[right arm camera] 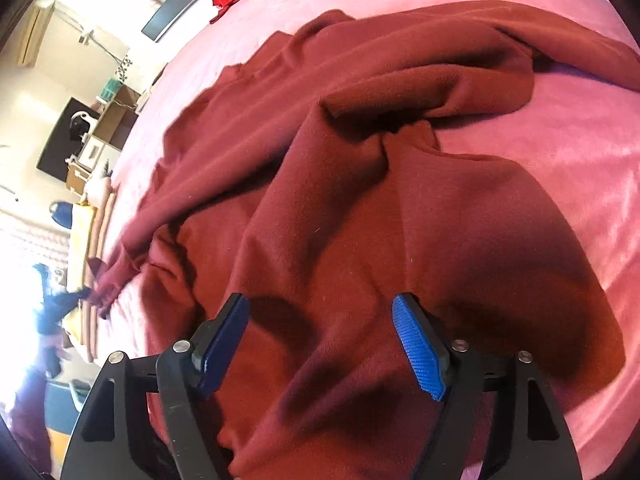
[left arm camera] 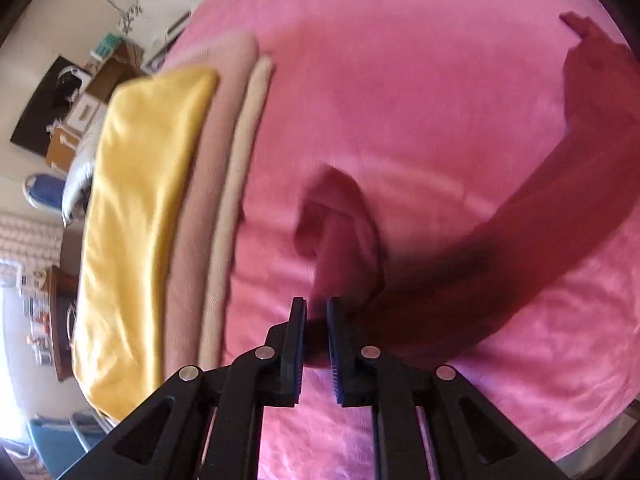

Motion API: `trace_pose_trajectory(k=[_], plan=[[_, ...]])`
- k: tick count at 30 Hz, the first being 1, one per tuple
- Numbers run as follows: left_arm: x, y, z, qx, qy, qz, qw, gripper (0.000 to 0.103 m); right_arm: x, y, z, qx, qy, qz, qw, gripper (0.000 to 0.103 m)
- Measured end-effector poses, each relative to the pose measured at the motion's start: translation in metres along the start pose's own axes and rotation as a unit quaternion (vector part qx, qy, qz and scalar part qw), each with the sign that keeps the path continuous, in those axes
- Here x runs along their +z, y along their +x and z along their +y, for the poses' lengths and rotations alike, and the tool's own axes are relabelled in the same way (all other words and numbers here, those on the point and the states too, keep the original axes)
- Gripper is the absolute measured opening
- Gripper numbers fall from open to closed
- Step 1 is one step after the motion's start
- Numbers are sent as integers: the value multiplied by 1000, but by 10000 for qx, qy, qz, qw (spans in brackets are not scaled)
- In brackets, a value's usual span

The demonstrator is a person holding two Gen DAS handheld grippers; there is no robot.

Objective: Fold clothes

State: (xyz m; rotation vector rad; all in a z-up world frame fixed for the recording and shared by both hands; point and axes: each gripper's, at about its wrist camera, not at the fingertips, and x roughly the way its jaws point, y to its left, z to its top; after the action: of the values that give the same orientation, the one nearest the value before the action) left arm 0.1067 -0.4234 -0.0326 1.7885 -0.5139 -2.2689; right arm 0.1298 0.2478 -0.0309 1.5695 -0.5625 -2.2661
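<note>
While left gripper (left arm camera: 317, 312) fingers pinch its cuff, dark red knit sweater's (right arm camera: 360, 208) sleeve stretches far-right across pink bed (left arm camera: 400, 80); right gripper (right arm camera: 320, 320) fingers apart above it.

The left gripper (left arm camera: 316, 312) is showing two flat black fingers (left arm camera: 297, 344) faced with ribbed blue pads, mostly edge-on. Behind them, black linkage arms are fanning outward, each pinned with a round silver screw (left arm camera: 265, 352), and triangular cut-outs are showing in the outer plates. The right gripper (right arm camera: 320, 312) is showing the same black frame, silver screws (right arm camera: 181, 346) and brighter blue, finely ridged pads (right arm camera: 418, 350) on angular fingertips.
</note>
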Motion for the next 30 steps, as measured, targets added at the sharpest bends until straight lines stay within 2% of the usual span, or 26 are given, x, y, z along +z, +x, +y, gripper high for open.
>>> trace_pose_trajectory(k=[3, 5, 6, 7, 9, 10, 11, 13, 15, 17, 18, 19, 21, 25, 26, 28, 29, 30], plan=[[-24, -11, 28, -186, -822, -195, 9962, 11, 4, -33, -10, 65, 69, -390, 9992, 76], [-42, -28, 49, -455, -1573, -496, 9853, 11, 3, -51, -24, -80, 65, -444, 9990, 76], [-53, -43, 56, -754, -1985, -783, 9741, 11, 3, -51, -31, -178, 77, -319, 9993, 77], [-56, -53, 44, -1193, -1971, -960, 9684, 7, 3, -51, -37, -275, 90, -193, 9994, 77], [-60, -75, 21, -2063, -1929, -1307, 9504, 10, 4, -52, -49, -467, 129, -82, 9988, 77], [-61, -85, 7, -2497, -1879, -1458, 9387, 13, 5, -53, -53, -560, 161, -155, 9982, 77], [-57, -91, -22, -2989, -1553, -1379, 9314, 13, 6, -54, -58, -653, 194, -228, 9974, 77], [-49, -111, -103, -3732, -810, -1274, 9154, 13, 8, -56, -67, -839, 258, -375, 9954, 77], [-43, -133, -190, -4406, -125, -1138, 8904, 13, 11, -58, -76, -1024, 323, -521, 9929, 77], [-46, -151, -253, -4848, 376, -1020, 8678, 13, 13, -60, -85, -1209, 387, -666, 9897, 77], [-45, -158, -281, -4927, 656, -929, 8627, 13, 16, -53, -85, -1138, 354, -589, 9911, 78], [-44, -164, -309, -4995, 926, -841, 8572, 13, 19, -40, -83, -1031, 283, -338, 9937, 78], [-40, -165, -341, -4980, 1139, -748, 8564, 13, 21, -18, -78, -873, 65, 171, 9960, 80], [-36, -158, -362, -4541, 1005, -366, 8845, 13, 10, -2, -50, -694, -824, 505, 9929, 84], [-37, -158, -363, -4555, 902, -324, 8850, 13, 7, 1, -45, -742, -984, 524, 9910, 88], [-38, -157, -359, -4780, 511, -180, 8767, 13, 3, 8, -39, -891, -1224, 531, 9870, 92], [-37, -155, -359, -4928, 330, -40, 8695, 13, 3, 10, -38, -915, -1239, 507, 9868, 95], [-37, -155, -356, -5198, 125, 103, 8541, 13, 3, 10, -39, -908, -1202, 486, 9874, 97]])
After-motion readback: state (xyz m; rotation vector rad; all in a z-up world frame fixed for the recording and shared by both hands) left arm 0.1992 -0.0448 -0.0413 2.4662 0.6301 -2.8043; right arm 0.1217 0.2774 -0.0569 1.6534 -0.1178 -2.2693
